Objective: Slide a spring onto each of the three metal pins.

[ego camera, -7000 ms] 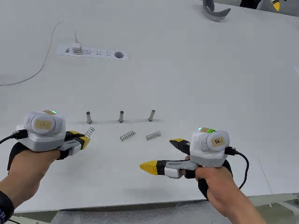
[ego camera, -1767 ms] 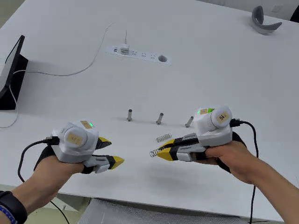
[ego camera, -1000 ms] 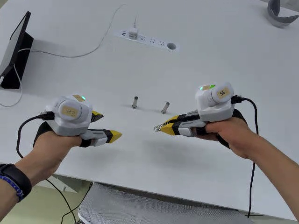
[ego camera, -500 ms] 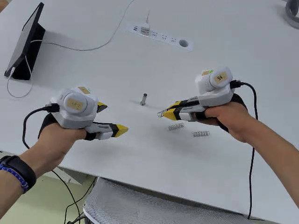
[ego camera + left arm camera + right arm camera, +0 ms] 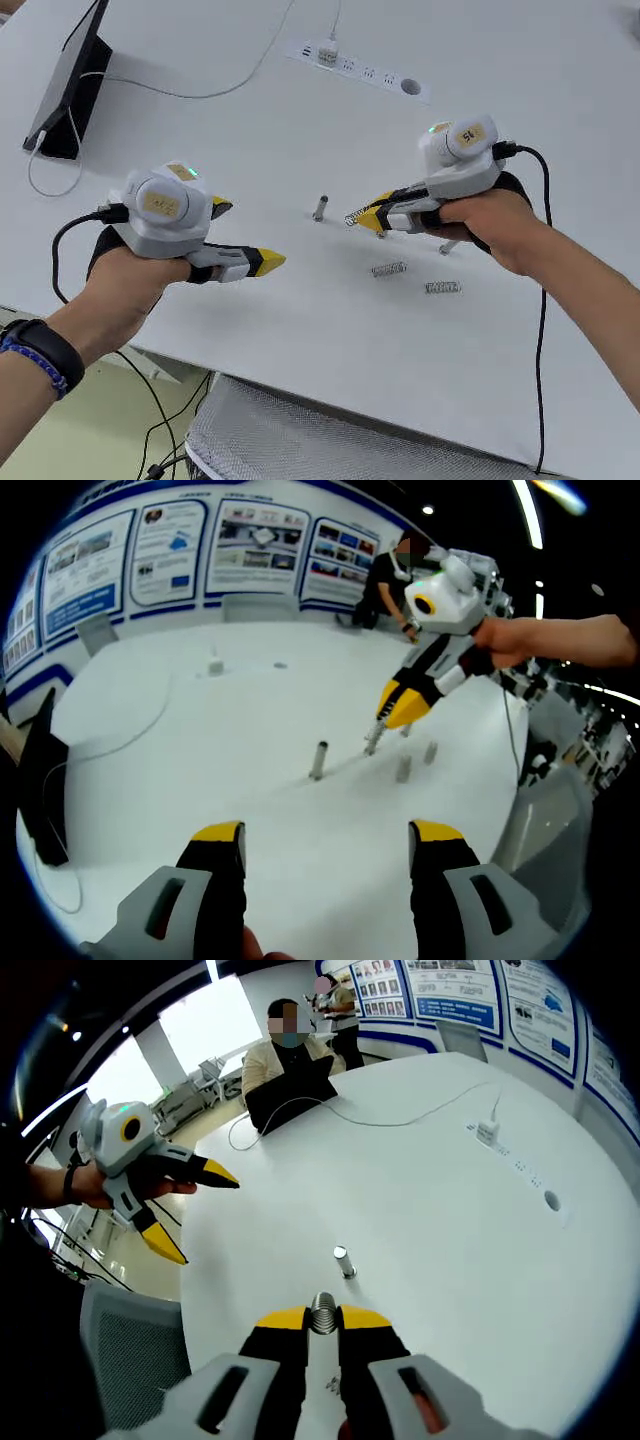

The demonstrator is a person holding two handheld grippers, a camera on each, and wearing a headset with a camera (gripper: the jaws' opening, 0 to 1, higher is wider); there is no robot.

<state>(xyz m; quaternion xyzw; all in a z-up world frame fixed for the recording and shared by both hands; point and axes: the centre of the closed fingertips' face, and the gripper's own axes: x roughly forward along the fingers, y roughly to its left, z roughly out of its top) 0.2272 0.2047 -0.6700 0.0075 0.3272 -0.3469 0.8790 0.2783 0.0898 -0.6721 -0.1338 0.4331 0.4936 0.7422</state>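
Observation:
Three short metal pins stand on the white table; the left pin point(image 5: 319, 207) point(image 5: 318, 760) point(image 5: 344, 1260) stands free, and the right one point(image 5: 447, 245) pokes out below my right hand. My right gripper point(image 5: 372, 219) point(image 5: 321, 1320) is shut on a spring point(image 5: 354, 215) point(image 5: 321, 1311) that sticks out past its yellow tips, a little right of the left pin and above the table. Two more springs point(image 5: 389, 269) point(image 5: 441, 287) lie flat on the table nearer to me. My left gripper point(image 5: 249, 233) point(image 5: 328, 835) hangs open and empty, left of the pins.
A white power strip point(image 5: 365, 72) with a plugged cable lies at the back. A dark screen point(image 5: 70, 80) stands at the far left. The table's near edge point(image 5: 300, 385) runs just below my hands. A seated person with a laptop point(image 5: 290, 1060) is beyond the table.
My right gripper, open at first, has shut on a spring from the table and carried it up and left toward the left pin. The left gripper stays open. The head camera shifted.

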